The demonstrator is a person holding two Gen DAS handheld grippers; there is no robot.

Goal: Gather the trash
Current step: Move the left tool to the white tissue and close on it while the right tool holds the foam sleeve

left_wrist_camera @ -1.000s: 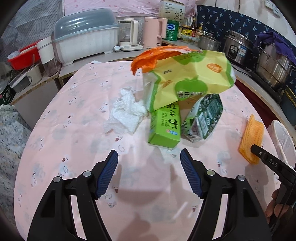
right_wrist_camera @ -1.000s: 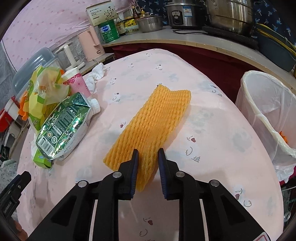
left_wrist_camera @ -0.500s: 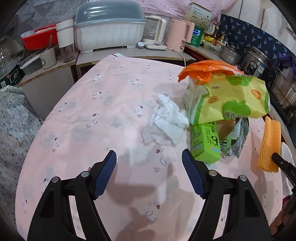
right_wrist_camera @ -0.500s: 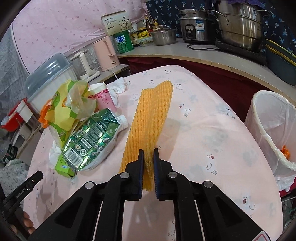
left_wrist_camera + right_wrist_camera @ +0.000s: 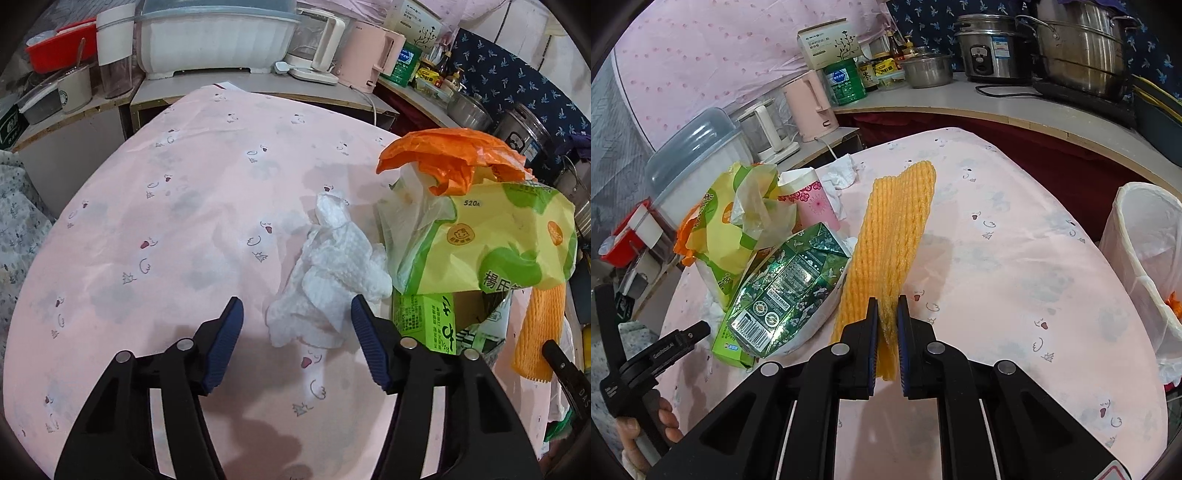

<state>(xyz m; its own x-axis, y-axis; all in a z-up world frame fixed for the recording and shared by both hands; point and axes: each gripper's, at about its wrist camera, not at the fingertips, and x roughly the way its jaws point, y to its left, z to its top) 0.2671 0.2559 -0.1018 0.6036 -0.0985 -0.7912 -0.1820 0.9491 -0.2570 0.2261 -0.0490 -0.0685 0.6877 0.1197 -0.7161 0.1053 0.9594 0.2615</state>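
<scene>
A yellow-green snack bag point(image 5: 491, 243) under an orange plastic bag point(image 5: 450, 155) crowds the pink tablecloth point(image 5: 184, 221) at three o'clock, with a green carton point(image 5: 424, 321) below it. In the right wrist view a green foil carton point(image 5: 790, 291) and a pink paper cup point(image 5: 812, 203) lie at ten o'clock, and a lined bin point(image 5: 1145, 258) stands at three o'clock.

The left gripper point(image 5: 297, 314) has just been narrowing, its jaws apart around the near end of a crumpled paper towel point(image 5: 332, 277), the right pad touching it.

The right gripper point(image 5: 887, 317) is clamped on the near end of an orange foam net point(image 5: 890, 236), which stretches away toward twelve o'clock.
</scene>
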